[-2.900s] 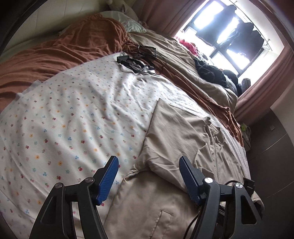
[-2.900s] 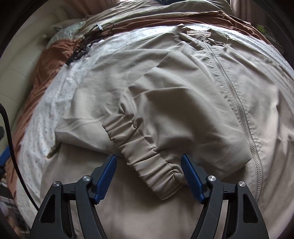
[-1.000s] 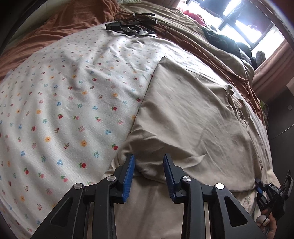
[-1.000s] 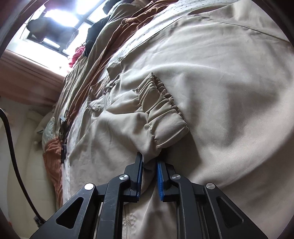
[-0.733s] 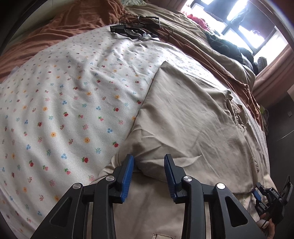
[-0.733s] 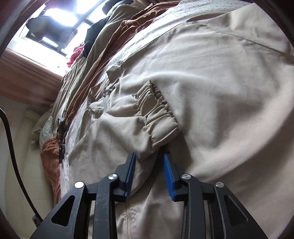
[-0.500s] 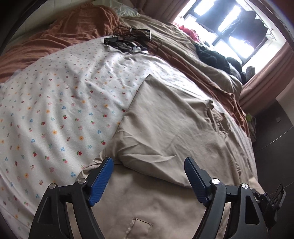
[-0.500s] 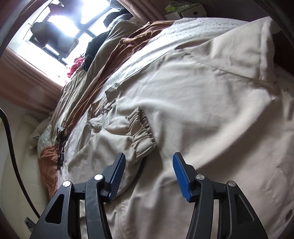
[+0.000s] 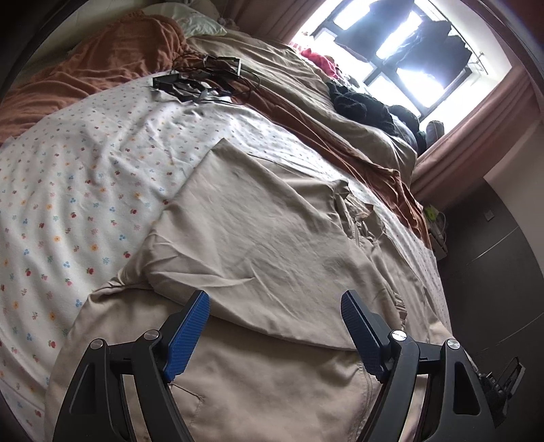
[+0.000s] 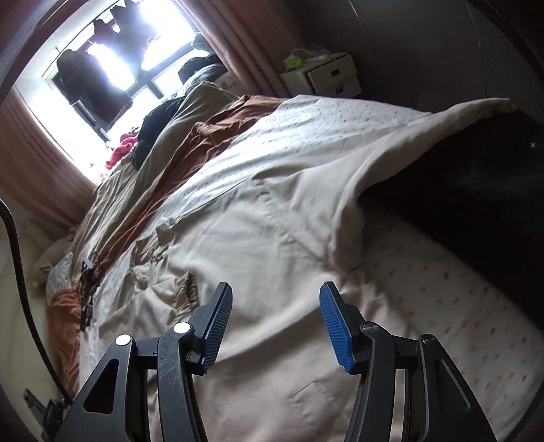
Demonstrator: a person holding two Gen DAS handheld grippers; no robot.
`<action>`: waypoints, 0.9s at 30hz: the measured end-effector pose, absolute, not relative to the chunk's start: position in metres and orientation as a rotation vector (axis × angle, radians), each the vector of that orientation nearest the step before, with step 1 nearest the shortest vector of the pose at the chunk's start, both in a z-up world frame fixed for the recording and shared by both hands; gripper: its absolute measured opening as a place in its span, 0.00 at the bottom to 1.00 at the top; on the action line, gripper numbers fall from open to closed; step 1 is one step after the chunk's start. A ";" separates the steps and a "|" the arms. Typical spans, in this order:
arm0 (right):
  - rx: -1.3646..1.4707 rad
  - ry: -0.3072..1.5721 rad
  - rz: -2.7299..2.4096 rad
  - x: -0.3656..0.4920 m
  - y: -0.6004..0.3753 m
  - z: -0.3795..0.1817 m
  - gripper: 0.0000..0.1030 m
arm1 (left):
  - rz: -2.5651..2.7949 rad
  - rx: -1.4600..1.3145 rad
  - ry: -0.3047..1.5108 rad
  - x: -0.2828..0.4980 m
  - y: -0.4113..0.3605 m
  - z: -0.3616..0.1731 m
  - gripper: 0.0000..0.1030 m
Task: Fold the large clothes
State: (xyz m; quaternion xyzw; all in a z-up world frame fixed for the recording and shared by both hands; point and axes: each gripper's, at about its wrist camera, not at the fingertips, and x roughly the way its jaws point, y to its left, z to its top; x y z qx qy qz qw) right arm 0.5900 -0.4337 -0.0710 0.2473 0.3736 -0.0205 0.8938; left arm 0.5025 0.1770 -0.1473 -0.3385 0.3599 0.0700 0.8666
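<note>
One large beige zip-front jacket of thin woven cloth (image 9: 258,238) lies spread flat on the bed, on top of one white bedsheet printed with small coloured flowers (image 9: 68,204). One sleeve of the jacket is folded across its body; the gathered elastic cuff (image 10: 185,290) of that sleeve shows in the right wrist view, lying on the jacket's front near the zip. The other sleeve (image 10: 425,136) stretches out toward the bed's edge, its end reaching past the sheet against the dark floor side.

The left gripper (image 9: 273,333) hovers just above the folded sleeve's edge with its two blue-padded jaws spread wide, nothing between them. The right gripper (image 10: 275,326) hangs over the jacket's lower body, its two jaws also wide apart and holding nothing. One sewn pocket outline (image 10: 307,391) shows on the cloth just below the right gripper.

Beyond the jacket, one rust-brown blanket (image 9: 102,64) is bunched at the head of the bed, with one pale pillow (image 9: 197,25) beside it. One tangle of black cables and devices (image 9: 204,81) rests on the sheet's far end. One olive-tan quilt (image 9: 306,98) runs along the window side, carrying one black garment (image 9: 360,105) and one red garment (image 9: 316,57). One white bedside drawer unit (image 10: 326,76) stands by the pink curtain (image 10: 231,37).
</note>
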 end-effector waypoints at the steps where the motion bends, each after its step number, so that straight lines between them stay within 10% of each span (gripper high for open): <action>1: 0.514 0.766 -0.052 0.589 -0.444 -0.067 0.53 | 0.142 -0.704 0.755 0.504 0.175 -0.147 0.78; 27: 0.634 0.658 -0.336 0.644 -0.616 -0.086 0.53 | 0.243 -0.598 0.737 0.507 0.147 -0.155 0.78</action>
